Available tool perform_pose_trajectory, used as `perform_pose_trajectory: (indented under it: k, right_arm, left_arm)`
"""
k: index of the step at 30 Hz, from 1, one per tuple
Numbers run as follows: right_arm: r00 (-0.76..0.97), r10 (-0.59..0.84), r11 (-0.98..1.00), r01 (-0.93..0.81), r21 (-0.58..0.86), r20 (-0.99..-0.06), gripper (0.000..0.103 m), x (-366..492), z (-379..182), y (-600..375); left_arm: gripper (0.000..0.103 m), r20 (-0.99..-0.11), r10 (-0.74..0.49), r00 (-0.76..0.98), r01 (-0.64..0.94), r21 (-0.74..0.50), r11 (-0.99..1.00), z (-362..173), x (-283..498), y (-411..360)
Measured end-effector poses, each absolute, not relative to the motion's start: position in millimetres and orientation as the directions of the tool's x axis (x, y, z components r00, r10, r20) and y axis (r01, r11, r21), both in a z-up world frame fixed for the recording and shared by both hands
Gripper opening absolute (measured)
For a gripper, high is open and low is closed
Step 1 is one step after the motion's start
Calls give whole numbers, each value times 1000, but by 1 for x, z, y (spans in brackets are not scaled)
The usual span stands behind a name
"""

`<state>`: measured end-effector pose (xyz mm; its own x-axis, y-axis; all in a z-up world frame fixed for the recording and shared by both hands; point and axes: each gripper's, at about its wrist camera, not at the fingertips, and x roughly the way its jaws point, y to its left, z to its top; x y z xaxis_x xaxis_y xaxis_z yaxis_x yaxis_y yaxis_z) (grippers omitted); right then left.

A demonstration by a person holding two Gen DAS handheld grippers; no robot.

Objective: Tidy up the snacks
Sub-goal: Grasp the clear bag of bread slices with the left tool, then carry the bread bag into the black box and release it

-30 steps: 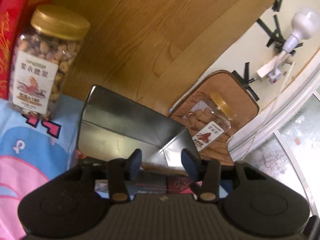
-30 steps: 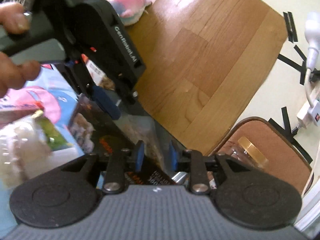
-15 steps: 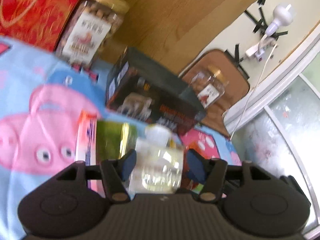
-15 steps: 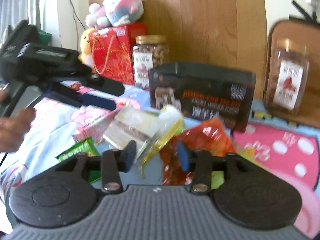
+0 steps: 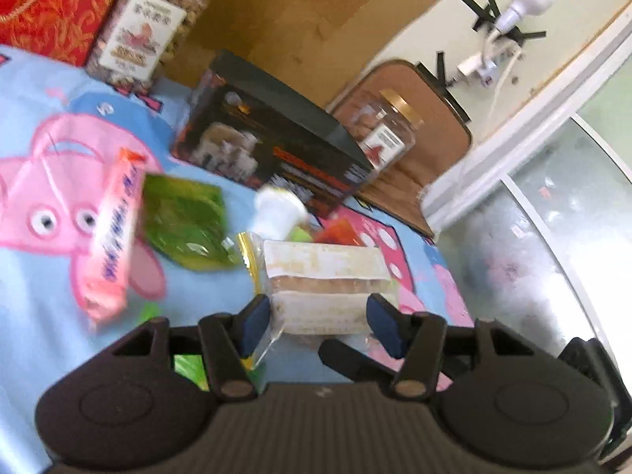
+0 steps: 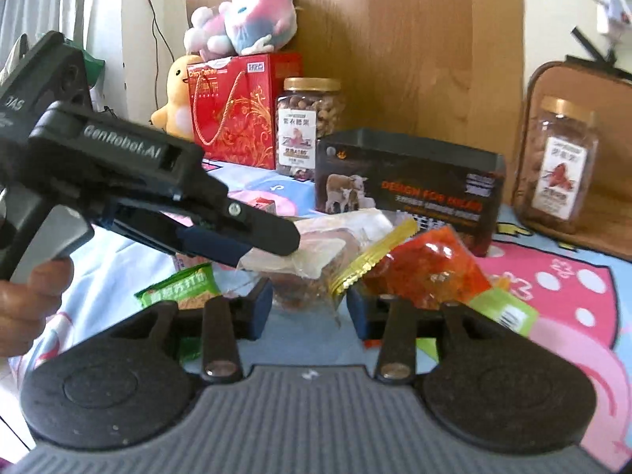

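Note:
A clear-wrapped cake pack (image 5: 328, 276) lies on the blue cartoon sheet (image 5: 47, 355) among loose snacks. My left gripper (image 5: 320, 322) straddles its near end. The jaws are closing, and I see no pad pressing on the pack. In the right wrist view the left gripper (image 6: 268, 243) reaches in from the left onto the same cake pack (image 6: 335, 237). My right gripper (image 6: 310, 312) is closing too, with the pack's wrapper end between its fingers and a gap on each side. An orange pouch (image 6: 426, 272) and a green cracker pack (image 6: 185, 284) lie beside it.
A black box (image 6: 410, 185) stands behind the pile, with nut jars at its left (image 6: 308, 126) and right (image 6: 561, 166). A red gift box (image 6: 237, 110) and plush toys (image 6: 245, 19) stand further back. A pink pack (image 5: 114, 237), green pouch (image 5: 185, 225) and white cup (image 5: 276, 213) lie nearby. A hand (image 6: 27, 308) holds the left gripper.
Both grippers have drawn back from the black box, which now stands on the sheet. The right gripper has rolled level. The snack pile has come into view, with the cake pack between both pairs of fingers.

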<state>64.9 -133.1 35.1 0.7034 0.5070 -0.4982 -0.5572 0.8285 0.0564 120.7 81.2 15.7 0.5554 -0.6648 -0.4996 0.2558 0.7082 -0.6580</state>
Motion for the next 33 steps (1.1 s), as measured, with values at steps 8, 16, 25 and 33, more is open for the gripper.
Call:
perform_pose_trajectory:
  k: [8, 16, 25, 33]
  right_arm:
    - [731, 457, 876, -468, 115, -506, 45, 41, 18, -183]
    - [709, 427, 892, -433, 132, -561, 60, 38, 1, -204]
    - [710, 433, 880, -467, 89, -554, 72, 35, -5, -209]
    - [751, 471, 849, -528, 7, -463, 50, 35, 28, -192]
  left_arm:
    - [54, -555, -697, 454, 344, -612, 712, 5, 111, 23]
    - [57, -579, -684, 445, 357, -585, 728, 7, 107, 12]
    - [58, -622, -660, 421, 367, -549, 751, -1, 114, -8]
    - [53, -560, -653, 509, 396, -522, 756, 50, 108, 17]
